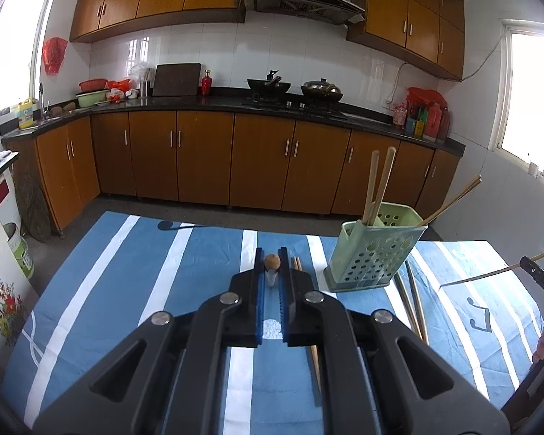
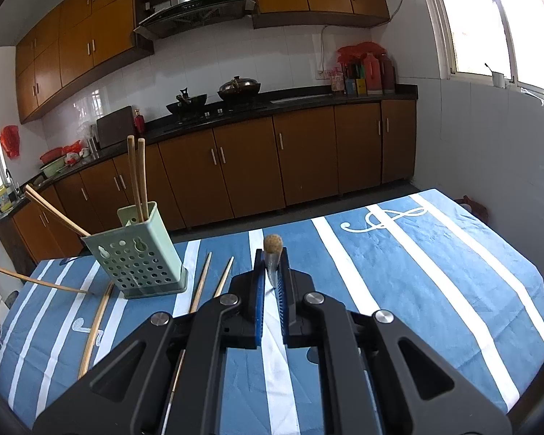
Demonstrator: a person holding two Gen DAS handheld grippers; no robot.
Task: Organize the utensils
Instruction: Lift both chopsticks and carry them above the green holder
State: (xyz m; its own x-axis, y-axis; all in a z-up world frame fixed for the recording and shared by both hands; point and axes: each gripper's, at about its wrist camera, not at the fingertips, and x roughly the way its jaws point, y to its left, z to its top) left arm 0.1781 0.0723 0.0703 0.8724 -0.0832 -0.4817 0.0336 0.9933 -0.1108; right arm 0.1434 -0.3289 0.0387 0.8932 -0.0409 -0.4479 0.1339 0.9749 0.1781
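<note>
Both tongs are closing tight on a single chopstick each — the left tongs (image 1: 272, 261) and the right tongs (image 2: 272, 253) each showing a butt end pinched end-on between the pads, presumably for dropping into the green holder (image 1: 375, 250). Two pairs are already standing in that holder, while loose chopsticks (image 2: 201, 281) are lying on the counter (image 2: 435, 272) just beside its base. Both hands are hanging above the cloth, angling gently downward — one left of the holder, one right.

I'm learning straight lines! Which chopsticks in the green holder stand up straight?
The pair poking straight above the green holder; the other pair leans sideways.
</note>
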